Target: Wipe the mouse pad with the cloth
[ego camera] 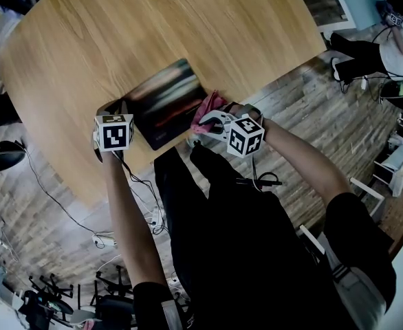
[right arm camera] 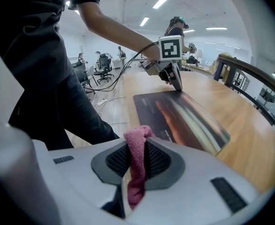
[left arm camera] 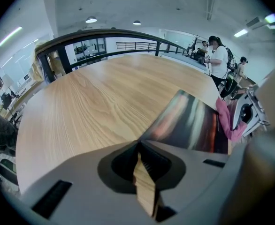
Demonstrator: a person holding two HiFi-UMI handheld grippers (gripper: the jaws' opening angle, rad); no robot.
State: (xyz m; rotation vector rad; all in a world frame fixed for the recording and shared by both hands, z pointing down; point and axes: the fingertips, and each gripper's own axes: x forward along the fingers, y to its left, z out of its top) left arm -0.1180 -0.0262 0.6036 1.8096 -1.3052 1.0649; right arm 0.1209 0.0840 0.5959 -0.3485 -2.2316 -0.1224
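In the head view, the mouse pad lies flat on the wooden bench, close to the edge near the person. It is a thin dark rectangle with blurred coloured stripes printed on it. The left tool stands at the pad's left near corner. The right tool is at the pad's right edge with the pink cloth bunched at its tip, touching the pad or just beside it.

In the left gripper view, the jaws come together at their tips and I see nothing between them, only the bench wood through the slit behind. The tips sit at the corner of the pad. The pad's surface has a light sheen there, so it is probably smooth on top.

In the right gripper view, the jaws are closed on the cloth, which stands up between the ribbed pads as a soft fold, with a tail hanging below. Its weave looks fuzzy, like microfibre.

I judge that the cloth is very light and limp, so it will fold under any push. It is better to hold a thick bunch, as now, and to leave some of it free to drag. The pad looks thin and flexible, and it may slide or curl on the smooth bench. Pressing on one corner should hold it in place.
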